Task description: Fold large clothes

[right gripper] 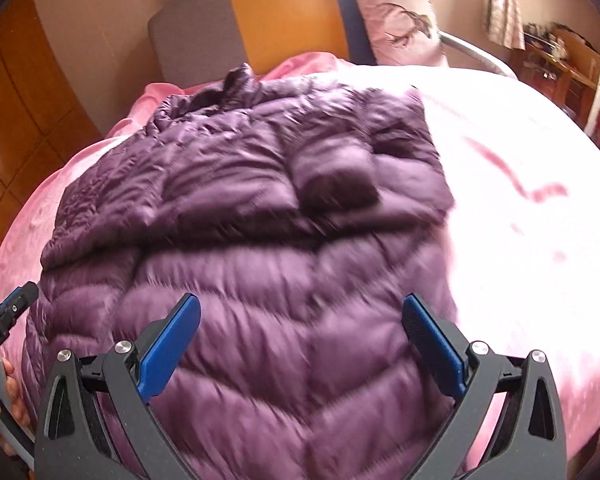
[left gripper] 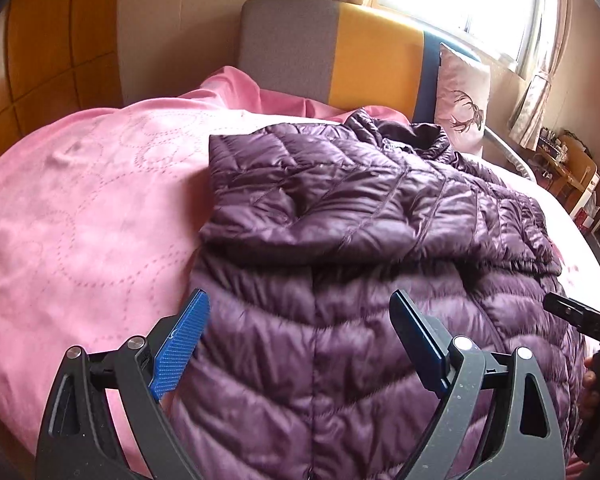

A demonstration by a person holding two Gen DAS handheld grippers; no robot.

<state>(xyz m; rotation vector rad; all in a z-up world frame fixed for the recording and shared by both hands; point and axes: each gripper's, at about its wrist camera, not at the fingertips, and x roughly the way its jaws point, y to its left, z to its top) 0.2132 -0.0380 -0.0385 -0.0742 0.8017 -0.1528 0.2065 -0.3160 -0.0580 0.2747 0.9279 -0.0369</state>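
While both tools hover empty, the left gripper (left gripper: 300,340) and right gripper (right gripper: 300,340) each have their fingers spread wide above the near hem of the purple puffer jacket (left gripper: 360,220). Ahead, it lies on the pink bedspread (left gripper: 80,200), sleeves folded inward, collar toward the headboard (left gripper: 340,48) beyond.

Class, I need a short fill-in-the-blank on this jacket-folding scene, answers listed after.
1. The puffer jacket is ____ in colour.
2. It lies on a ____ bedspread.
3. The left gripper and the right gripper both have their jaws ____.
4. The pillow shows a ____ drawing.

Answers: purple; pink; open; deer
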